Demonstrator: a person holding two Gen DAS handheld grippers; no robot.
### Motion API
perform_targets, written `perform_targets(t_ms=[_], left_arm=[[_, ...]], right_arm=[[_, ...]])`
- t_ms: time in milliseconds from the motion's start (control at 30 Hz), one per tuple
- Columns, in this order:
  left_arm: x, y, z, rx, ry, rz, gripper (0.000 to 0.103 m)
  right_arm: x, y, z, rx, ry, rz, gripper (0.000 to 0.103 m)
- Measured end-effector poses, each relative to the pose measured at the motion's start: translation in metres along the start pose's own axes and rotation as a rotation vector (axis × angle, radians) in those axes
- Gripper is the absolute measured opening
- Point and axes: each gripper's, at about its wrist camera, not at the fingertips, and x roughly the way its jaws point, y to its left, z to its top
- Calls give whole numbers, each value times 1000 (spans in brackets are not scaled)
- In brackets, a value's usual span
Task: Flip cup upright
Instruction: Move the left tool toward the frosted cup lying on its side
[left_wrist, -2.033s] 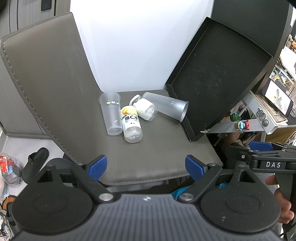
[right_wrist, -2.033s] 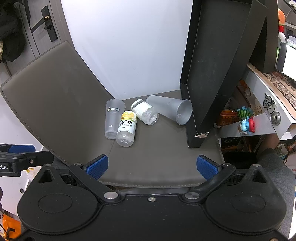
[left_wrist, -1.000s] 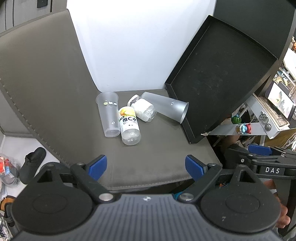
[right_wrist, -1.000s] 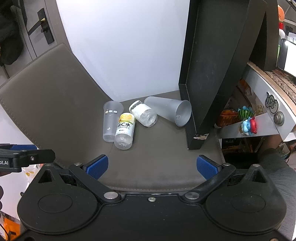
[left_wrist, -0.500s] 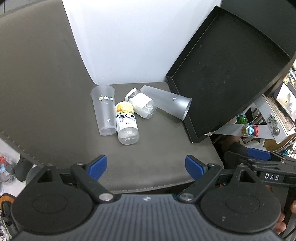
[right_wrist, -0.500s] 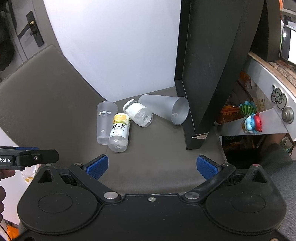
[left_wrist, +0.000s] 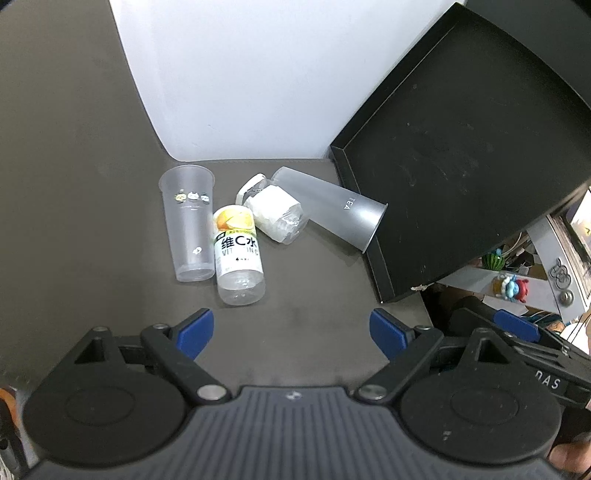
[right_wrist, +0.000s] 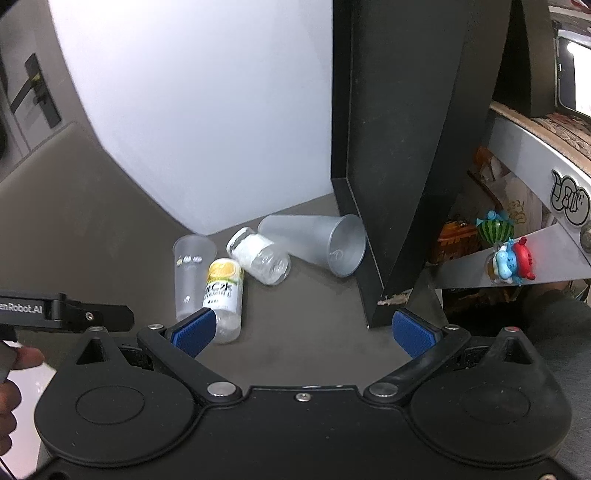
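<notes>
A frosted cup marked TEA (left_wrist: 332, 210) (right_wrist: 314, 245) lies on its side on the grey seat, mouth toward the black tray. A clear plastic cup (left_wrist: 188, 225) (right_wrist: 190, 273) lies on its side at the left, mouth facing away from me. My left gripper (left_wrist: 291, 334) is open and empty, hovering over the seat in front of the cups. My right gripper (right_wrist: 303, 332) is open and empty, near the seat front; its left fingertip (right_wrist: 194, 330) overlaps the yellow-label bottle in view.
A yellow-label bottle (left_wrist: 238, 254) (right_wrist: 223, 291) and a white-filled bottle (left_wrist: 273, 212) (right_wrist: 258, 254) lie between the cups. A black tray (left_wrist: 461, 158) (right_wrist: 391, 129) leans upright at the right. The curved grey seat back (left_wrist: 66, 147) rises at left. A shelf with toys (right_wrist: 509, 258) stands right.
Both grippers have moved forward and lower toward the objects on the seat, which now look larger. The cups and bottles have not moved.
</notes>
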Motion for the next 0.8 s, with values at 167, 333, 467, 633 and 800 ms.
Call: perform_targets(t_ms=[167,333,467,633,800], left_arm=[[16,0,15,-18,16,-16,91],[30,0,28,-42,21,-28,91],[42,-1,39,-60,26,-41,91],[60,-2,51,-79,39,-36,90],[81,-1,63,-112,51,-57,90]], right_arm=[[9,-8,5,54,-27,-11,103],[19,-16,9,113,-46,-21,102],[28,-22,11,155,-53,-21,102],[41,-28,10,195,-61,-19,101],[50,-35,3,226,-83,-6,100]])
